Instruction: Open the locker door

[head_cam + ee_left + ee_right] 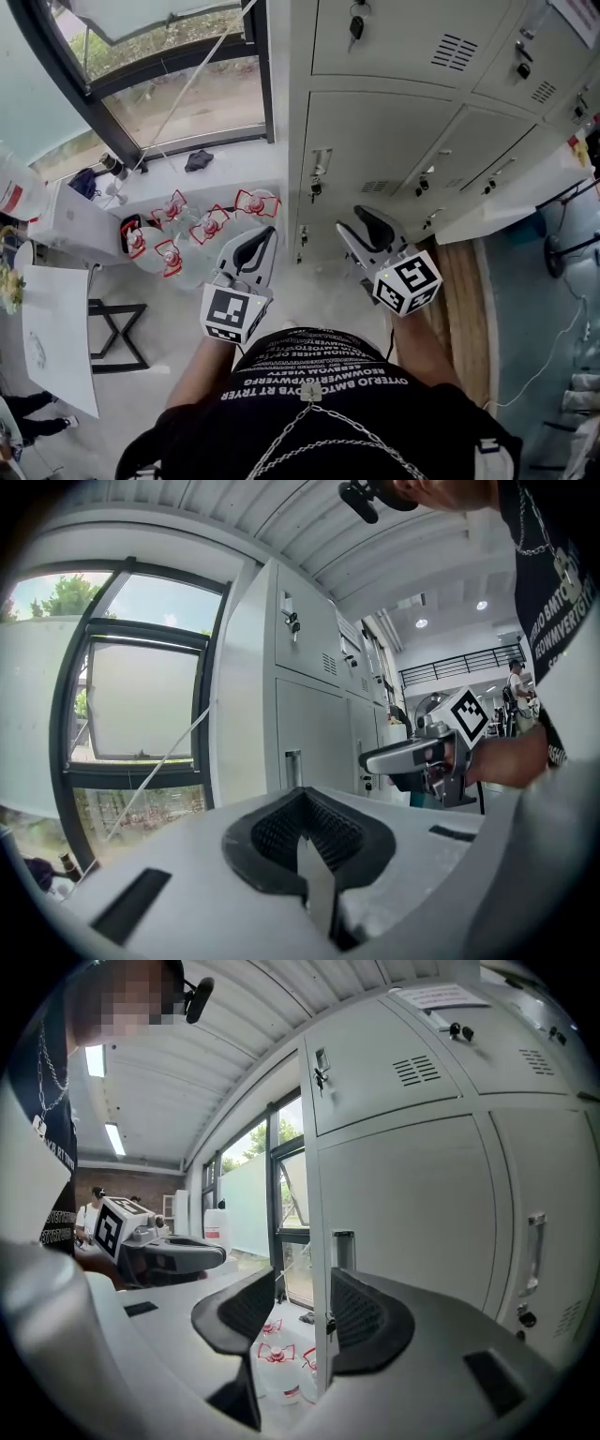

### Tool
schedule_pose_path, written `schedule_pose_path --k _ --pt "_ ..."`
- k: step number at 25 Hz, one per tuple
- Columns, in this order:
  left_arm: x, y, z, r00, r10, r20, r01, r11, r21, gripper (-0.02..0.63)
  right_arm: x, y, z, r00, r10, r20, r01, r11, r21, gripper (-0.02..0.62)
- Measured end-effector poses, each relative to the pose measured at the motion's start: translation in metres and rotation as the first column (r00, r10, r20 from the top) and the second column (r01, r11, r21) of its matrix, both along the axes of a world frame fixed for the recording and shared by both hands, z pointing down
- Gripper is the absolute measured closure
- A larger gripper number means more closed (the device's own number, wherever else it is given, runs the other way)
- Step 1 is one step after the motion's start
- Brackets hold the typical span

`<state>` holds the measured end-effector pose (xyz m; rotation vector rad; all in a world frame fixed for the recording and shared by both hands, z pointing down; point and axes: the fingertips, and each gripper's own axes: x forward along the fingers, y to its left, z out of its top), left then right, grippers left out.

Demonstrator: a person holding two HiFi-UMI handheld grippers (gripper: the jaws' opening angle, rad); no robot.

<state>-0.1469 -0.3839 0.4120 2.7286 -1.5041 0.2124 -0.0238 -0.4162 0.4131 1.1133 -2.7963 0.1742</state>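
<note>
Grey metal lockers [403, 112] stand in front of me. The leftmost middle-row door [375, 141] is closed, with a slim handle [321, 161] near its left edge. This door [412, 1213] and its handle [343, 1251] also show in the right gripper view. My right gripper [367, 227] is open with nothing between its pads, a short way from the lockers; the cabinet's corner edge shows through the gap. My left gripper [255, 246] hangs to the left of the lockers, shut and holding nothing. In its own view the pads [305, 832] meet, and the door [314, 733] lies ahead.
Several clear water bottles with red caps [202, 225] lie on the floor left of the lockers, below a large window [178, 94]. A white table [56, 337] and a folding stand [117, 328] are at far left. A key [356, 26] hangs in an upper lock.
</note>
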Motion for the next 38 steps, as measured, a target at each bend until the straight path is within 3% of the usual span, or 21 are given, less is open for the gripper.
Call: schedule_pose_path --k 9,14,27,38 --pt "-0.029 -0.02 0.024 1.0 -0.014 -0.026 0.013 0.999 -0.049 0.607 -0.038 -0.025 0.017 0.999 -0.031 -0.035 0.029 0.998 -0.052 0.42" --pt "-0.028 -0.034 0.039 0.999 -0.03 -0.027 0.028 0.996 -0.087 0.607 -0.046 -0.045 0.021 0.997 -0.068 -0.03 0.066 0.996 -0.067 0.42" --pt "-0.024 -0.074 0.032 0.994 -0.112 0.012 0.113 0.991 -0.075 0.607 -0.061 -0.099 0.022 0.987 -0.162 0.003 0.162 0.985 -0.054 0.42" --pt "-0.021 -0.086 0.037 0.991 -0.13 0.009 0.13 0.988 -0.086 0.607 -0.069 -0.121 0.039 0.993 -0.095 -0.064 0.088 0.99 -0.11 0.414"
